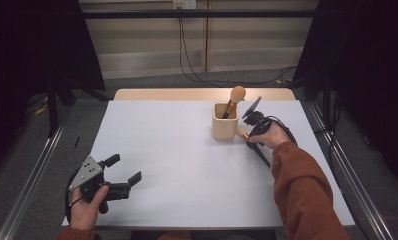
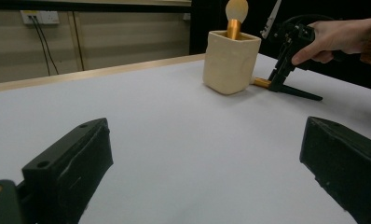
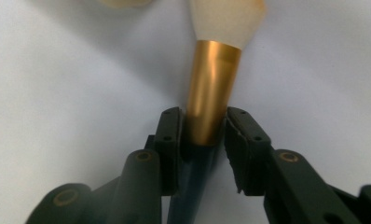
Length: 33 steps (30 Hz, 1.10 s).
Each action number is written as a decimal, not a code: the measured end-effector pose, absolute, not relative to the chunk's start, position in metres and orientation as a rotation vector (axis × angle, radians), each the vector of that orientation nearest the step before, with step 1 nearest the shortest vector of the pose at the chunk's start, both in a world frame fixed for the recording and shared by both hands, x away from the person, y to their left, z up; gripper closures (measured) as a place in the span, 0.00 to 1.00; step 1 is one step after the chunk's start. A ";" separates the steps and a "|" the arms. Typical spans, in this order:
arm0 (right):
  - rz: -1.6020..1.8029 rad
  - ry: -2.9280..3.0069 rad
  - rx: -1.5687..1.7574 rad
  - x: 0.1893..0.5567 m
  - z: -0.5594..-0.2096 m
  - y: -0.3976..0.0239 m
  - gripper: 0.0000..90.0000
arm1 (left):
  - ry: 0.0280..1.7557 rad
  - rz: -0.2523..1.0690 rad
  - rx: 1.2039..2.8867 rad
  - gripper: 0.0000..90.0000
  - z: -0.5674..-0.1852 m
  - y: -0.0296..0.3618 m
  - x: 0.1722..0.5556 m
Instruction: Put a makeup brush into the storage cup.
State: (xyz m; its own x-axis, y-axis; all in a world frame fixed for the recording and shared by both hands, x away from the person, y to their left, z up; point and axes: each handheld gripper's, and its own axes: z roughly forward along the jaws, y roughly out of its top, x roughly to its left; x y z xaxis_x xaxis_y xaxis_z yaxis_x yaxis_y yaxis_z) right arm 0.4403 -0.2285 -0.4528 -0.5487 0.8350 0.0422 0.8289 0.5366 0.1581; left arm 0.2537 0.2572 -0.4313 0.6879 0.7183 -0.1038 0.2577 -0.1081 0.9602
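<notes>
Beside the cream square ceramic holder (image 1: 224, 122), the right gripper (image 3: 203, 133) pinches a makeup brush with a glossy gold ferrule and pale soft bristles (image 3: 213, 88) lying on the matte white table (image 1: 177, 165) — the left gripper (image 1: 125, 173) stands spread, holding nothing.

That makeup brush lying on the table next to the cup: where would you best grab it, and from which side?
Probably at the gold collar, from above: the brush lies flat on the table, so its long sides are free. The right gripper already clamps there, clear of the soft bristles and the cup.
</notes>
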 end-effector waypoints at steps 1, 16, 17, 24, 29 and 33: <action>0.247 2.717 1.485 0.441 -0.453 -0.229 0.78 | 0.799 0.471 1.681 0.02 -0.431 0.257 0.254; 0.231 2.692 1.540 0.443 -0.452 -0.230 0.83 | 0.800 0.473 1.689 0.02 -0.432 0.257 0.254; 0.225 2.689 1.546 0.443 -0.452 -0.229 0.83 | 0.801 0.475 1.689 0.03 -0.432 0.257 0.254; 0.249 2.679 1.576 0.442 -0.451 -0.234 0.83 | 0.802 0.478 1.689 0.03 -0.432 0.257 0.254; 0.239 2.663 1.587 0.440 -0.450 -0.240 0.83 | 0.803 0.479 1.690 0.03 -0.432 0.258 0.254; 0.264 2.643 1.601 0.438 -0.448 -0.247 0.83 | 0.804 0.481 1.691 0.02 -0.432 0.257 0.254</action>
State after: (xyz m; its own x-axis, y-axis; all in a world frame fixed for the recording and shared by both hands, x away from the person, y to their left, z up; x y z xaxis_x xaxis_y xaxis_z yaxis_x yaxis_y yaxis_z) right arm 0.4377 -0.2469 -0.4485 -0.4661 0.8831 0.0535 0.8763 0.4525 0.1656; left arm 0.2541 0.2573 -0.4320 0.6819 0.7254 -0.0944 0.2602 -0.1199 0.9581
